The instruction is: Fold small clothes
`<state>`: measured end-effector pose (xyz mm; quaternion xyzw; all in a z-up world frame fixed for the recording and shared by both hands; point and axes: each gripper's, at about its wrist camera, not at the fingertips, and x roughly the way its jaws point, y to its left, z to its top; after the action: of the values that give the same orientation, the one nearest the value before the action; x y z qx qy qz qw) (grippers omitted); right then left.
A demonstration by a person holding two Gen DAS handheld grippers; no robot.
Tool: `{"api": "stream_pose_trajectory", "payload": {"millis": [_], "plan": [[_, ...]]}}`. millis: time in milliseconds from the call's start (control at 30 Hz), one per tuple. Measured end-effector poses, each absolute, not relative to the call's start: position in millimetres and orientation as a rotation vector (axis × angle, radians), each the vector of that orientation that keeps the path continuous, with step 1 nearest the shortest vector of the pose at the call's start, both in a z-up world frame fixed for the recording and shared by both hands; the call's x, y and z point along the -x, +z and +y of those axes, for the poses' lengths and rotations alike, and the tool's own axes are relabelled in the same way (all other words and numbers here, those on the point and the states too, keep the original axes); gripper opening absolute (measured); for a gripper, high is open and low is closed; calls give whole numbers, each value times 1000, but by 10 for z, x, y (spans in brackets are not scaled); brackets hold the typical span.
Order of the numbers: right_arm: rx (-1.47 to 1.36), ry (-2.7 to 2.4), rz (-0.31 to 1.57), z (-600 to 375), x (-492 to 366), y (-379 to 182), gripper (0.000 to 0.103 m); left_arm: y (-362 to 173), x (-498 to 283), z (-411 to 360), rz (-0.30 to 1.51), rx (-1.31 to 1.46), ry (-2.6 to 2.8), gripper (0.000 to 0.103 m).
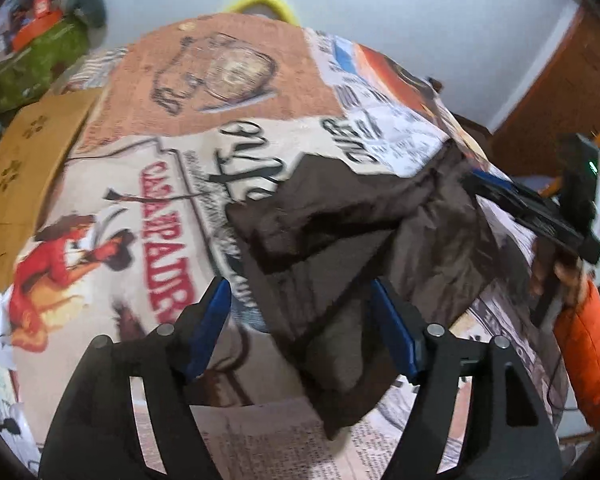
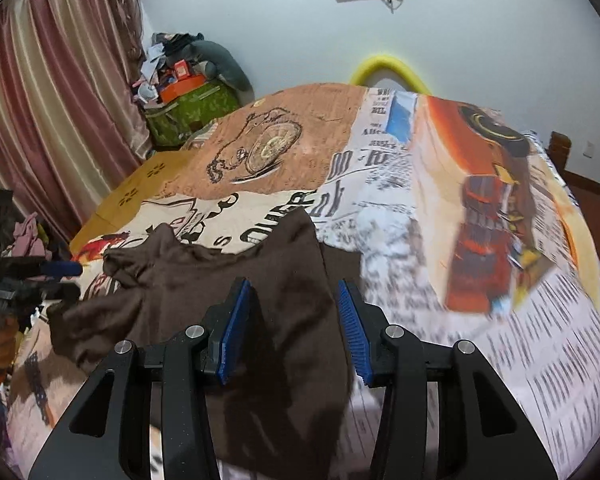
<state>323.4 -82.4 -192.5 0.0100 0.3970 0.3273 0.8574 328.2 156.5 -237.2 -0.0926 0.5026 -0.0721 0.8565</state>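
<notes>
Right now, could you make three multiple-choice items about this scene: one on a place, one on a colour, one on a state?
1. Where does the brown garment lie?
A. on the printed bedspread
B. on the floor
C. in the green bag

2. What colour are the gripper pads?
A. red
B. blue
C. white

3. How does the right gripper stand?
A. shut on the garment
B. open over the garment
C. out of view

Answers:
1 A, the printed cloth shows all around it.
2 B, both wrist views show blue pads.
3 B, the fingers stand wide apart with brown cloth between them.
</notes>
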Motion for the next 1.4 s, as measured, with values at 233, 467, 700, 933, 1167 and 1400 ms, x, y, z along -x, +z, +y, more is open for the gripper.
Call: {"api": "stream_pose_trajectory", "payload": {"millis": [233,467,700,933,1167,1400], "plan": [[15,692,863,-718,-3239,-2032,9,-2532,-3302,1361,1071,101,-192,20],[38,680,783,-833,-3040,-1871,4,-2358,-3294,1273,992,43,-204,8],[-5,650,775,-999,-3022,-1840,4,-2168,-3580,1169,890,-68,-147,8],[-1,632,818,-990,-3081,-2001,4,-2338,-3966,1106,889,-159,-102,11],[-22,631,832,-1024,-3124,-2076,5,-2521,-4260,1273,889,-153,-29,24],[-38,638,839,-1037,-3141,-2096,5,-2520,-4328,1333,861,-117,-62,43]]}}
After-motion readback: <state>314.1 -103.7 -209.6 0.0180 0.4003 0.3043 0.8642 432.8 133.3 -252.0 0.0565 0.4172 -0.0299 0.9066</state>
